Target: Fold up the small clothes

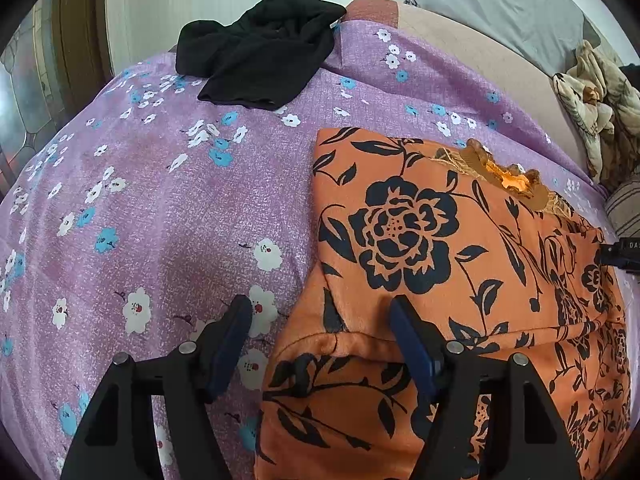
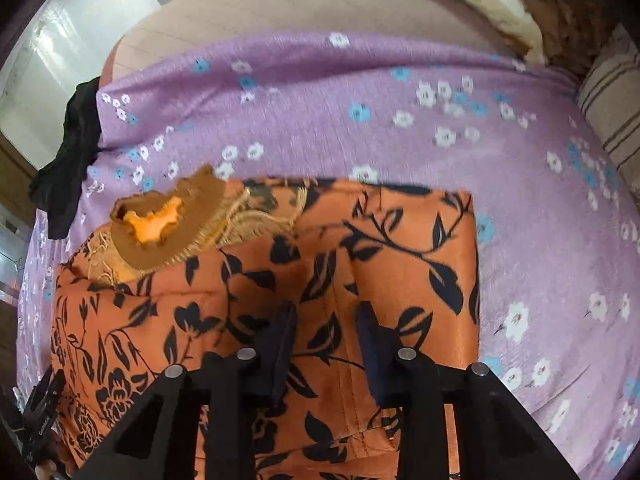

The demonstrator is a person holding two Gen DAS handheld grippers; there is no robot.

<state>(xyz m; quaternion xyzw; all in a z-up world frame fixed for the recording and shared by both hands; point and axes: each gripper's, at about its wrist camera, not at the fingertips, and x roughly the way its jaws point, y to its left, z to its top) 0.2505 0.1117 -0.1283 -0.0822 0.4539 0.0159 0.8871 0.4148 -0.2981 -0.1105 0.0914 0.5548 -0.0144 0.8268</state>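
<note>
An orange garment with black flower print [image 1: 440, 264] lies folded on a purple floral bedsheet [image 1: 160, 200]. Its brown lace neckline [image 1: 504, 176] faces the far side. My left gripper [image 1: 320, 312] is open at the garment's near left edge, one finger on the sheet, one over the cloth. In the right wrist view the same garment [image 2: 260, 280] fills the middle, neckline [image 2: 160, 224] at the left. My right gripper [image 2: 326, 320] is open, its fingers resting over the cloth near a fold seam.
A black garment [image 1: 260, 52] lies crumpled at the far edge of the sheet, also in the right wrist view [image 2: 68, 152]. A beige patterned blanket [image 1: 596, 108] and a striped pillow [image 2: 612, 100] lie at the right. A grey pillow [image 1: 500, 4] sits behind.
</note>
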